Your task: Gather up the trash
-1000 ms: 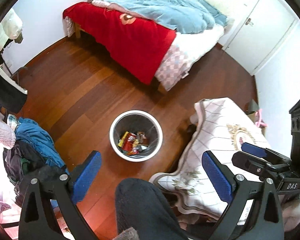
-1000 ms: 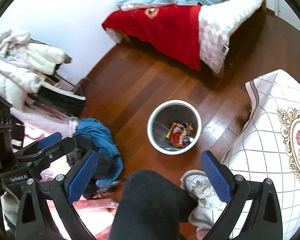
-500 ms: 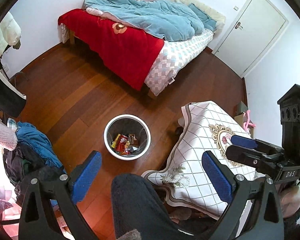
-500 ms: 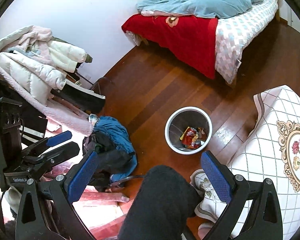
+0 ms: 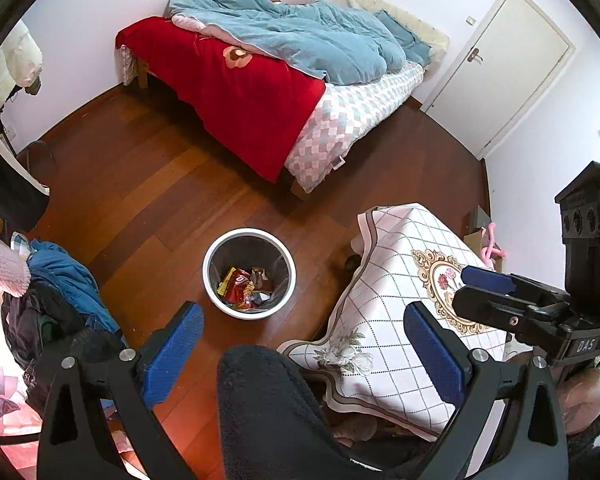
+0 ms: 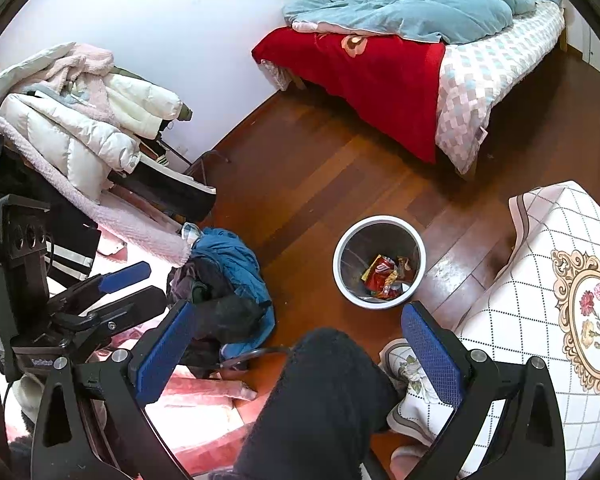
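A white round trash bin stands on the wooden floor and holds red and yellow snack wrappers. The bin also shows in the right wrist view with the wrappers inside. My left gripper is open and empty, high above the floor, nearer to me than the bin. My right gripper is open and empty, also high above the floor. The right gripper shows at the right edge of the left wrist view. The left gripper shows at the left of the right wrist view.
A table with a white patterned cloth stands right of the bin. A bed with a red blanket and a blue duvet lies beyond. A pile of clothes lies left of the bin, with coats behind. A dark-clad knee fills the bottom middle. A white door is at the back right.
Both grippers have risen and drawn back from the bin, which now looks smaller. More of the bed, door, table and coats has come into view. Both stay open.
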`<state>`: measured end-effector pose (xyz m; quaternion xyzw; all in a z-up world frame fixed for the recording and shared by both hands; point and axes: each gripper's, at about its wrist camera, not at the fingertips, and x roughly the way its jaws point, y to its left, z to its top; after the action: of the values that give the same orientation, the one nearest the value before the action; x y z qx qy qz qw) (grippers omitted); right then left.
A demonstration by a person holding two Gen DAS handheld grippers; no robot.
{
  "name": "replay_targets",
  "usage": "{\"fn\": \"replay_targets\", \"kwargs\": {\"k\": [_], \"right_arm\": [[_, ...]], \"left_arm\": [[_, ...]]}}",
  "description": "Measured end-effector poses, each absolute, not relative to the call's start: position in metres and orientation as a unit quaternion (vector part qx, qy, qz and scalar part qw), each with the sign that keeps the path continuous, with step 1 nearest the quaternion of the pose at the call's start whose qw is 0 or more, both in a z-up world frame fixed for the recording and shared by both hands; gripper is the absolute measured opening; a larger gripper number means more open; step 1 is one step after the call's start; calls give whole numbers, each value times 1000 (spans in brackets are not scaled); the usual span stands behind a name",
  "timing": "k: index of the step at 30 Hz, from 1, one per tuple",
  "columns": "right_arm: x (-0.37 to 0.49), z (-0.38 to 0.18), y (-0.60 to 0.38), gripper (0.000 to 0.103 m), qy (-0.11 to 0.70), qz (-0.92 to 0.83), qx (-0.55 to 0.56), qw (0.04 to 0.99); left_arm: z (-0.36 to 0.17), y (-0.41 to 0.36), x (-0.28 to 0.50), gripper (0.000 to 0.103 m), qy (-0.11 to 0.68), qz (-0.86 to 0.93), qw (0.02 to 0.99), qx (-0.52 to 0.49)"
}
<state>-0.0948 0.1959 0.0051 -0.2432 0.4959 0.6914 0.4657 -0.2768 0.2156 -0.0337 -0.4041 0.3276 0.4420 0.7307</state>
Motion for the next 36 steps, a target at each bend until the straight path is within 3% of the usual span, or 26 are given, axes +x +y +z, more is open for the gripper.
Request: {"fn": "replay_targets", "kwargs": {"k": [36], "right_arm": [[-95, 2, 186, 103, 502, 689, -253, 457]], "left_arm": [[-29, 208, -277, 103, 319, 439, 730, -415]]}}
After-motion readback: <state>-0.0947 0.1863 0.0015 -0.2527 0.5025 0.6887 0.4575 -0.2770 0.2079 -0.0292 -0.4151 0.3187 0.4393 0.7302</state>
